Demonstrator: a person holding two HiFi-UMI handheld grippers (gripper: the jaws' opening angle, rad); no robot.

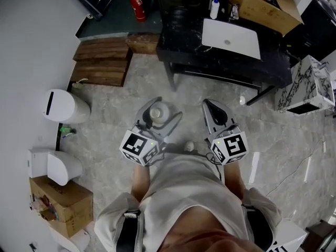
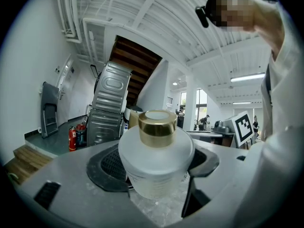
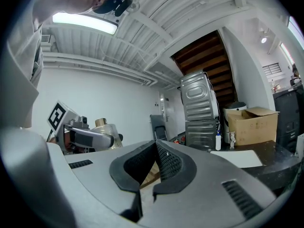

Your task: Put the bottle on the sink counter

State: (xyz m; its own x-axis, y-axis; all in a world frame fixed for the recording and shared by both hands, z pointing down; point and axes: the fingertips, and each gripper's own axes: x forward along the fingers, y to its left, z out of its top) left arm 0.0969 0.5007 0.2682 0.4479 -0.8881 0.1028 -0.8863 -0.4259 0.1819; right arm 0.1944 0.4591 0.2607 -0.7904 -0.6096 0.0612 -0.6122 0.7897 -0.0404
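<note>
A frosted white bottle [image 2: 154, 167] with a gold cap [image 2: 157, 121] stands upright between the jaws of my left gripper [image 2: 156, 175], which is shut on it. From above, the bottle [image 1: 158, 111] shows as a pale round top in the left gripper [image 1: 156, 115], over the grey floor. My right gripper [image 1: 216, 112] is beside it, jaws shut with nothing between them [image 3: 156, 163]. The right gripper view catches the bottle [image 3: 103, 127] at the left. The black sink counter [image 1: 273, 67] with its white basin [image 1: 231, 38] lies ahead.
A cardboard box [image 1: 262, 5] and a white spray bottle [image 1: 214, 7] stand at the counter's back. A red fire extinguisher [image 1: 138, 7] and wooden steps [image 1: 102, 62] are ahead left. A white bin [image 1: 63, 106] stands left; a marbled box [image 1: 311, 85] right.
</note>
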